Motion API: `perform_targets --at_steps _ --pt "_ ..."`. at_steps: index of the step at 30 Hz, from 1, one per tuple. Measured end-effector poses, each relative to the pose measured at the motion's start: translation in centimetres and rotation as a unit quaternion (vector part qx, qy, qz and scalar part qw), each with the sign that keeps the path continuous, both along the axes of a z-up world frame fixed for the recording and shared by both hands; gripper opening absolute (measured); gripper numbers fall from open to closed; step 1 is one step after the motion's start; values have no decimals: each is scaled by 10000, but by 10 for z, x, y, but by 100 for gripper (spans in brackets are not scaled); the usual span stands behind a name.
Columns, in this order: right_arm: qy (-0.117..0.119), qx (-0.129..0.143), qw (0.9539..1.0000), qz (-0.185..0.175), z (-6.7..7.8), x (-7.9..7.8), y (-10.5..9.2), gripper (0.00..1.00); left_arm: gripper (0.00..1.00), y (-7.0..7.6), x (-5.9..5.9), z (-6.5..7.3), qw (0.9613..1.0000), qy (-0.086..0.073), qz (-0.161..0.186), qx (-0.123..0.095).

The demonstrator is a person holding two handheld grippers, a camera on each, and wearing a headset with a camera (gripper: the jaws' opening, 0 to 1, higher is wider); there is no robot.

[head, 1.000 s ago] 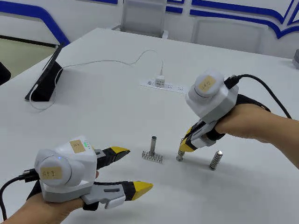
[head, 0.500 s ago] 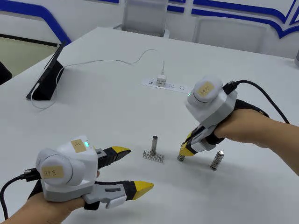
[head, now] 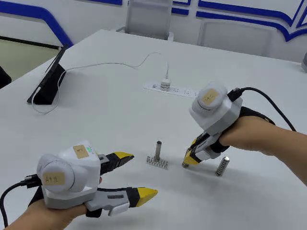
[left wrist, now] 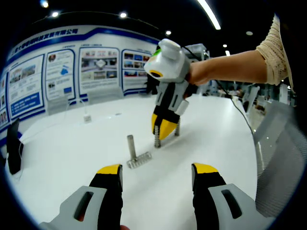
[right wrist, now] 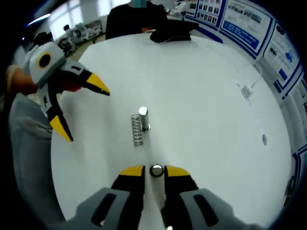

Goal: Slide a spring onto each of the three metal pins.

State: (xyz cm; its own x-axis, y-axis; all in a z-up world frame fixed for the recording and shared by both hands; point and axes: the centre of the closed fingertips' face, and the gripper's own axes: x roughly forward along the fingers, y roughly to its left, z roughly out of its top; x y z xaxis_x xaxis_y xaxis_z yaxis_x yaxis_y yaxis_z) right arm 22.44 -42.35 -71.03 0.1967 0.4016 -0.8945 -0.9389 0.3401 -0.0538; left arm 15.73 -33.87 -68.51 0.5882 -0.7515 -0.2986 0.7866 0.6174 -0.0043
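A bare metal pin (head: pixel 158 149) stands upright on the white table (head: pixel 105 110), and a loose spring (head: pixel 157 162) lies flat at its foot. To its right, my right gripper (head: pixel 191 158) points down, its yellow tips closed around the spring on the middle pin (head: pixel 184 164). In the right gripper view that pin's round top (right wrist: pixel 156 170) sits between the tips of my right gripper (right wrist: pixel 155 171). A third pin (head: pixel 221 165) farther right wears a spring. My left gripper (head: pixel 134 175) hovers open at the near left with nothing in it. It faces the bare pin (left wrist: pixel 130 145) and the loose spring (left wrist: pixel 139 160).
A tablet (head: pixel 46 79) stands propped at the table's left edge. A white cable runs from it to a power strip (head: pixel 171 88) behind the pins. A chair (head: pixel 147 17) stands at the far end. Open tabletop surrounds the pins.
My right gripper has sunk a little lower over the middle pin. The left gripper and the loose spring have stayed put.
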Motion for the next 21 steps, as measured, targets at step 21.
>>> perform_targets --at_steps 21 --pt "-294 301 9973 602 13 -14 44 19 58 1 2 2 10000 -9 13 -8"
